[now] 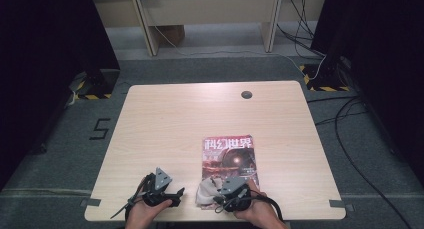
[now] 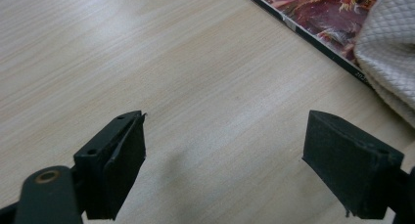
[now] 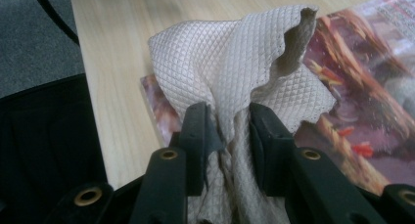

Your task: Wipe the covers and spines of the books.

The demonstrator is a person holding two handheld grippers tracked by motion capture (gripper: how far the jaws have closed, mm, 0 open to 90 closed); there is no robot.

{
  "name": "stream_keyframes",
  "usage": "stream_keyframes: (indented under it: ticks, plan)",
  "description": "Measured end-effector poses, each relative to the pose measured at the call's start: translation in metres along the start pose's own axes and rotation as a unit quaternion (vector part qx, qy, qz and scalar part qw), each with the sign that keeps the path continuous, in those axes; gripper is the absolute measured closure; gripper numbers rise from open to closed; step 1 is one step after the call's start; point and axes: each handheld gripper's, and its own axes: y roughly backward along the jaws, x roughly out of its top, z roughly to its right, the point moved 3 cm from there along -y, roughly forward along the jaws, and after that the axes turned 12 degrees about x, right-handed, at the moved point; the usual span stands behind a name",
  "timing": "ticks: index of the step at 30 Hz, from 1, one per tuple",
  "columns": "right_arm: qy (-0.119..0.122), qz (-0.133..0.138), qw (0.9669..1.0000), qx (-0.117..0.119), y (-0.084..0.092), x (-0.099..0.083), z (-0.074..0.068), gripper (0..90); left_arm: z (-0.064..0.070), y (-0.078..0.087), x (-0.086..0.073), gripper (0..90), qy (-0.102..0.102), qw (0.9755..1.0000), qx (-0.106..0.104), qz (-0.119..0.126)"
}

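A red-covered magazine (image 1: pixel 229 156) lies flat on the wooden table (image 1: pixel 175 119), near its front edge. My right gripper (image 1: pixel 220 191) is shut on a bunched beige quilted cloth (image 3: pixel 235 67), which rests across the magazine's near left corner (image 3: pixel 156 106). The cloth (image 1: pixel 206 189) spills off that corner onto the table. My left gripper (image 1: pixel 179 193) sits low on the table to the left of the magazine, its jaws wide apart over bare wood (image 2: pixel 225 136) with nothing between them. The cloth (image 2: pixel 391 53) and the magazine's edge (image 2: pixel 313 35) appear at the upper right of the left gripper view.
A round cable hole (image 1: pixel 246 94) is in the table's far side. Grey carpet with trailing cables (image 1: pixel 350 139) surrounds the table. Wooden furniture legs (image 1: pixel 150 29) stand at the back, and dark panels flank both sides.
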Motion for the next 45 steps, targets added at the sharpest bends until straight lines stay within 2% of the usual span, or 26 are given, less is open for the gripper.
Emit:
stream_keyframes:
  ticks: [10,16,28,33,38,41,45]
  plan:
    - [-0.026,0.002,0.9996,-0.007,0.02,-0.02,0.0,70.0,0.001,0.001,0.0,15.6,-0.002,1.0,-0.001,0.0]
    - [-0.042,0.008,0.9989,-0.019,0.035,-0.034,0.005,69.9,0.001,0.0,0.0,15.6,-0.002,1.0,-0.001,0.0]
    - [-0.077,0.022,0.9953,-0.055,0.062,-0.061,0.015,70.1,0.002,0.0,0.0,15.6,-0.002,1.0,-0.002,0.001]
    - [-0.088,0.024,0.9936,-0.068,0.069,-0.067,0.019,71.0,0.002,0.0,0.0,15.6,-0.004,1.0,-0.002,0.001]
    - [-0.099,0.027,0.9925,-0.066,0.071,-0.066,0.022,72.3,0.003,0.0,0.001,15.7,-0.006,1.0,-0.002,0.001]
    - [-0.104,0.034,0.9909,-0.079,0.076,-0.066,0.026,72.5,0.003,0.001,0.001,15.7,-0.007,1.0,-0.002,0.001]
    - [-0.119,0.064,0.9855,-0.103,0.09,-0.066,0.034,72.5,0.003,0.0,0.001,15.7,-0.006,1.0,-0.003,0.002]
